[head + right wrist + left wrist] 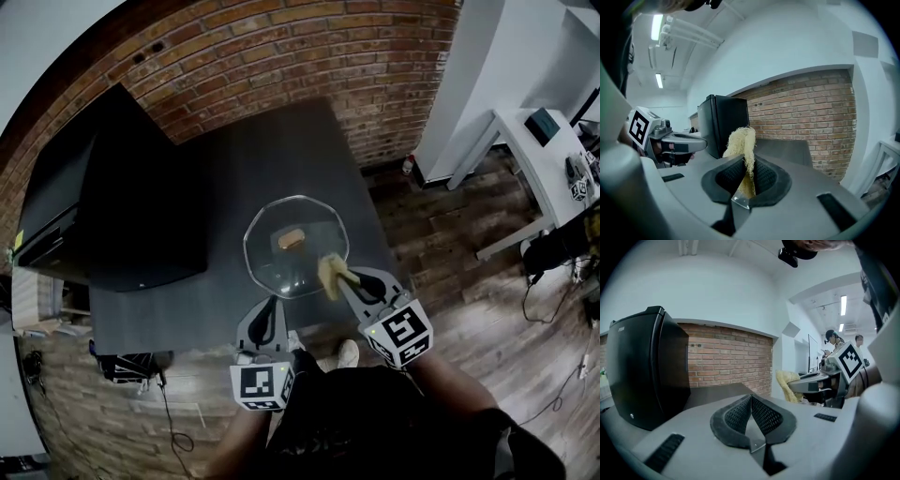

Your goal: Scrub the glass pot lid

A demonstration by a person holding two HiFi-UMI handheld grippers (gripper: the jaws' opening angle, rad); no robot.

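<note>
One glass lid (281, 267) lies flat on the desk (216, 187): slippery, brittle, likely best steadied by its knob (291, 239). Right gripper (747, 171) fingers pinch a soft loofah (740, 140); left gripper (751, 404) fingers clenched, empty.

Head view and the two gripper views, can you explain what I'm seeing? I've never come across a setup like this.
There is no robot here: a person holds a two-jaw tool in each hand. The head view comes from a camera on the person's head, looking down; each gripper view comes from a camera riding on that tool, looking along its jaws. On the dark table lies a glass pot lid with a brownish knob. The right hand-held gripper is shut on a pale fibrous scrubber, at the lid's near edge. The left hand-held gripper is shut and holds nothing.
</note>
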